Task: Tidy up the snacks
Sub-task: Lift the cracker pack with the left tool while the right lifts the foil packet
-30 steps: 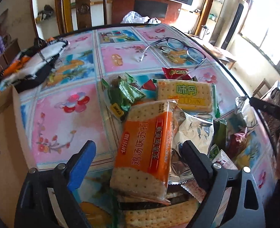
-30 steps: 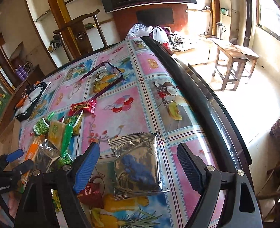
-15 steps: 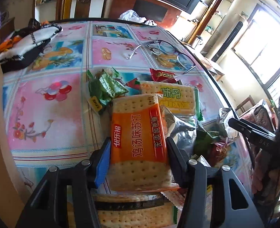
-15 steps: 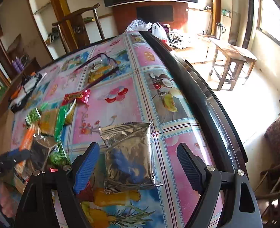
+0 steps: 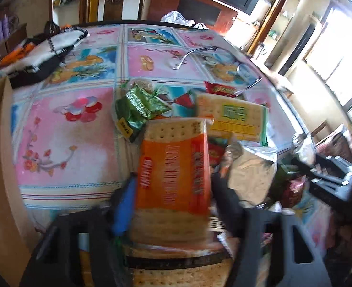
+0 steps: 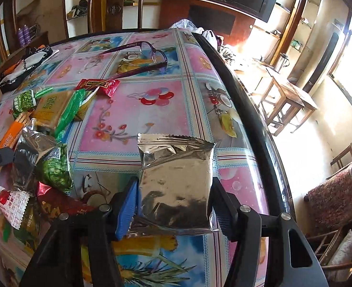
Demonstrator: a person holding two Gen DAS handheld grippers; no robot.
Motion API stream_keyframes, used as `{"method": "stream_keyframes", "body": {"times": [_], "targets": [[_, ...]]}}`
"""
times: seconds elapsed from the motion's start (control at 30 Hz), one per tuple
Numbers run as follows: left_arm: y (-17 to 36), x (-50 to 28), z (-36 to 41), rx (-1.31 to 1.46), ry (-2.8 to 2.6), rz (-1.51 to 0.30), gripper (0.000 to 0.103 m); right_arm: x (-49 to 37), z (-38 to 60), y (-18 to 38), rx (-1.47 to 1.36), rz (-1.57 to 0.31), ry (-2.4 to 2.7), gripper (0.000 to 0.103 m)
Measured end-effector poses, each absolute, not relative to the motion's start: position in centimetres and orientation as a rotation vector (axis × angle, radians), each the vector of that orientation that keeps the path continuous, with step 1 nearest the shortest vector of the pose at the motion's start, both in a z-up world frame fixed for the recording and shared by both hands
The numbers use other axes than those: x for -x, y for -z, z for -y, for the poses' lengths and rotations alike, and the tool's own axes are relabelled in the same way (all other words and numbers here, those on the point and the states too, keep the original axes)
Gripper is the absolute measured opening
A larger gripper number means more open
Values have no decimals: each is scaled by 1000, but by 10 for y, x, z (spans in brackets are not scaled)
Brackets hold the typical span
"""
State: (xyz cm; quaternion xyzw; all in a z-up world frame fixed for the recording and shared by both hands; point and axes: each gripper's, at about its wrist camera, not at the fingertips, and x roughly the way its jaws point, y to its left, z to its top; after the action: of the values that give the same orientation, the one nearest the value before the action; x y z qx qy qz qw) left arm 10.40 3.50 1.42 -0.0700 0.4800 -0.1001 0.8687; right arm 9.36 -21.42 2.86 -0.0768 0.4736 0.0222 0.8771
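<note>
Both grippers closed in since earlier. Orange cracker pack (image 5: 173, 181) on snack pile, squeezed by left gripper (image 5: 173, 203), picture blurry, probably lifted. Silver bag (image 6: 176, 181) near table's (image 6: 152, 110) right edge, right gripper (image 6: 173, 203) closing, pads touching it.

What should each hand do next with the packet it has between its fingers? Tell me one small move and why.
Probably lift both straight up a little. The left gripper is clamped on the orange cracker packet, which sits on a pile of other snacks. The right gripper is closing its fingers on the silver foil packet, lying alone on the tablecloth. A short lift would clear both before carrying.
</note>
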Motion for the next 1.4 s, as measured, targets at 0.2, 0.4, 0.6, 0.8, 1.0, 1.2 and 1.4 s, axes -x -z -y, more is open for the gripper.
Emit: {"method": "stream_keyframes", "body": {"times": [0.2,0.4,0.6,0.8,1.0,1.2,1.4], "targets": [[-16,-103,-42,182,207,-996,53,-91,219,-35,115,-959,-47,62],[-25,-99,-44,184,197,-961,53,-89,224,-45,55,-916,-55,62],[-26,-98,-45,184,196,-962,53,-87,221,-52,23,-893,-89,62],[-18,-103,-44,193,203,-998,53,-86,212,-49,45,-899,-112,62],[-15,-112,-50,255,205,-1004,58,-85,209,-49,47,-900,-127,62],[-16,-111,-47,238,193,-978,52,-83,209,-49,36,-896,-141,62],[-23,-105,-48,232,192,-951,52,-82,210,-52,13,-882,-152,62]]}}
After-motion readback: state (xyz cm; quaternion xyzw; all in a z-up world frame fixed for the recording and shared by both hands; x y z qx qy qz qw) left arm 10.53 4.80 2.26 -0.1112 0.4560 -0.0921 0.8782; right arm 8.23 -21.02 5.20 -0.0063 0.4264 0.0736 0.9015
